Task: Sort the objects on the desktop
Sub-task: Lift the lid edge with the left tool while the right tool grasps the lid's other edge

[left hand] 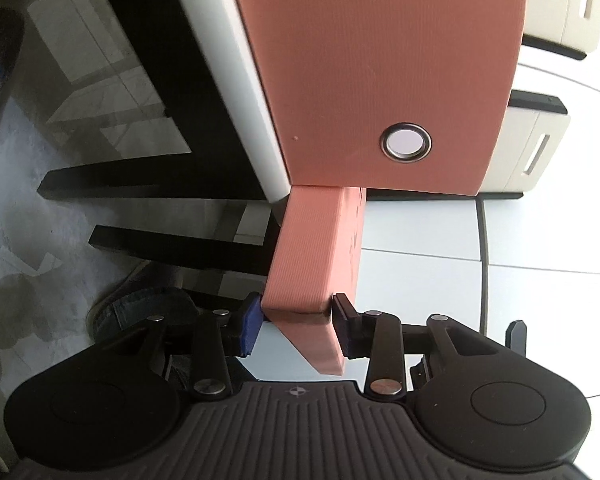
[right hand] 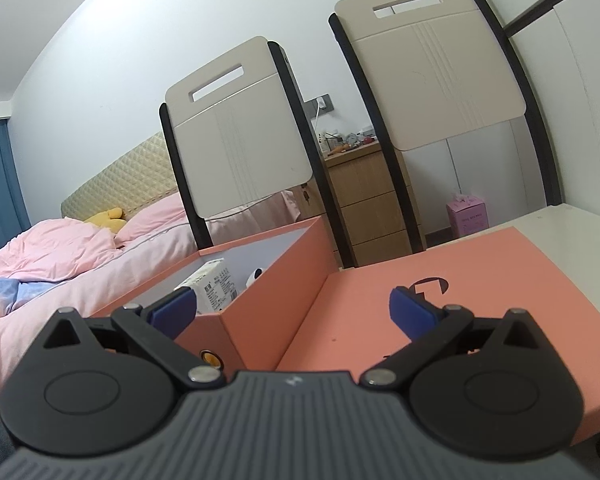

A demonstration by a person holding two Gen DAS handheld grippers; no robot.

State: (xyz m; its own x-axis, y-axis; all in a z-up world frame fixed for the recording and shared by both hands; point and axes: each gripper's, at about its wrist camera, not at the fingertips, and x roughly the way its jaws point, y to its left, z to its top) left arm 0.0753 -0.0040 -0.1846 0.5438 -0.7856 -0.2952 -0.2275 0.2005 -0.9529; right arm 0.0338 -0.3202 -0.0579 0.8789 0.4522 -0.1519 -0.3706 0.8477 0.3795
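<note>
left gripper (left hand: 298,322): its blue-padded fingers (left hand: 249,330) are closed tight on the rim of the pink lid (left hand: 316,268), which is pinched between them at its near corner.
lid: it hangs from that grip at the edge of the white table (left hand: 420,236), just beside the near end of the pink box (left hand: 380,80); in the right view its flat top (right hand: 440,312) lies alongside the box.
right gripper (right hand: 292,304): its fingers are spread wide and hold nothing; it hovers over the seam between box and lid.
box: it is open, with a metal eyelet (left hand: 406,143) in its end wall; a white carton (right hand: 214,282) and a small white round thing (right hand: 256,276) already sit inside.
step in hand: by judgement, handling the lid, though whether it is coming off or going back on cannot be told; the scene fits both a box opened for filling and a filled box about to be closed.
next move: it calls for a firm hold on the rim and a level lid, clear of the box wall.
far: two chair backs (right hand: 240,128) stand behind the table, then a bed (right hand: 60,248).
</note>
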